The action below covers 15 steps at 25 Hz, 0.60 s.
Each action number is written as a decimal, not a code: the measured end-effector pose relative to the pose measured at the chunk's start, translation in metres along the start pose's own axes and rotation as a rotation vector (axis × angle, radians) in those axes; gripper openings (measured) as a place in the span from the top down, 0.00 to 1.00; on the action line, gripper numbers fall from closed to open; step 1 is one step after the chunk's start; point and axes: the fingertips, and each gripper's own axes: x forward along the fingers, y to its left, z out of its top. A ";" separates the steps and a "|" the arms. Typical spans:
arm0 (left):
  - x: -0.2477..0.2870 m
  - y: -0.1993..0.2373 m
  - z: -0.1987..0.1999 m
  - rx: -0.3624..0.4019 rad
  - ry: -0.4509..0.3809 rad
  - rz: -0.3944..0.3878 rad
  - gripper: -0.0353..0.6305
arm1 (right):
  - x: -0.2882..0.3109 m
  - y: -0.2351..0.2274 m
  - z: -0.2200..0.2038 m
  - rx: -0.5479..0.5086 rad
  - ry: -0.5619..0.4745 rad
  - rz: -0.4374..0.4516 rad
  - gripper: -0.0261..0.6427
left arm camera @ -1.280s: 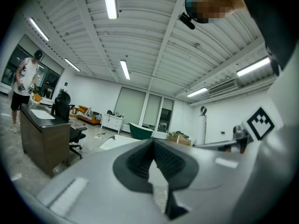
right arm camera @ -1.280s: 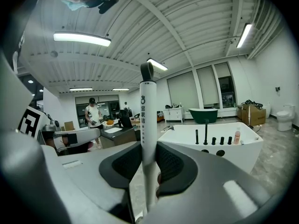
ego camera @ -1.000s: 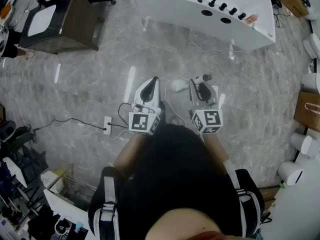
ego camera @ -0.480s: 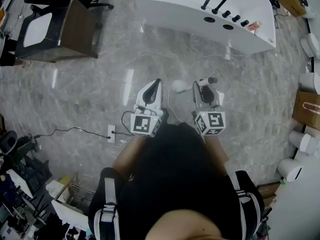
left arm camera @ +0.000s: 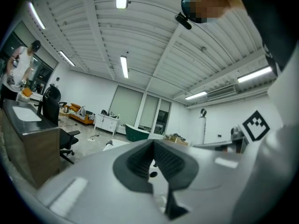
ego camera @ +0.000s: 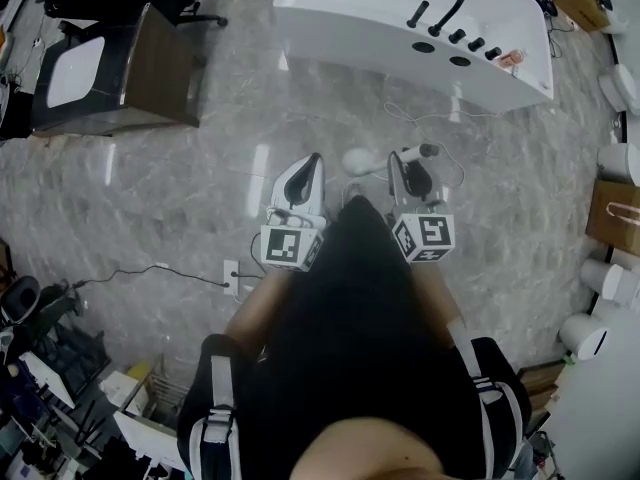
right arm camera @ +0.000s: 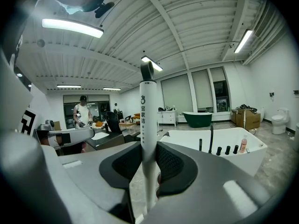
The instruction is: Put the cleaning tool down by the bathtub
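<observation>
The cleaning tool, a white stick with a dark end (ego camera: 421, 152) and a rounded white head (ego camera: 356, 160), lies crosswise in my right gripper (ego camera: 405, 164), which is shut on it. In the right gripper view the white handle (right arm camera: 148, 120) stands upright between the dark pads (right arm camera: 170, 160). The white bathtub (ego camera: 400, 18) lies ahead across the grey marble floor; it shows too as the bathtub (right arm camera: 219, 141) beyond the right jaws. My left gripper (ego camera: 311, 161) is held beside the right one, jaws together and nothing in them; the left gripper (left arm camera: 153, 143) points level into the room.
Black taps (ego camera: 450, 13) and a pink bottle (ego camera: 509, 60) sit on the tub's rim. A dark vanity with a white basin (ego camera: 110, 63) stands at the left. A power strip with its cable (ego camera: 232, 276) lies on the floor. A paper bag (ego camera: 614, 218) and white fixtures (ego camera: 585, 338) line the right.
Both grippers have moved forward toward the bathtub, which now lies nearer in the head view. The tool stays in the right gripper, and the power strip has slid back behind.
</observation>
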 end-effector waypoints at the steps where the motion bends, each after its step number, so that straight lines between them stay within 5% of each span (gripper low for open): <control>1: 0.001 0.003 0.000 0.000 0.001 0.005 0.94 | 0.004 0.000 0.001 -0.003 0.000 0.003 0.81; 15: 0.026 0.035 0.011 0.004 -0.019 0.045 0.94 | 0.053 0.005 0.010 -0.010 -0.005 0.047 0.81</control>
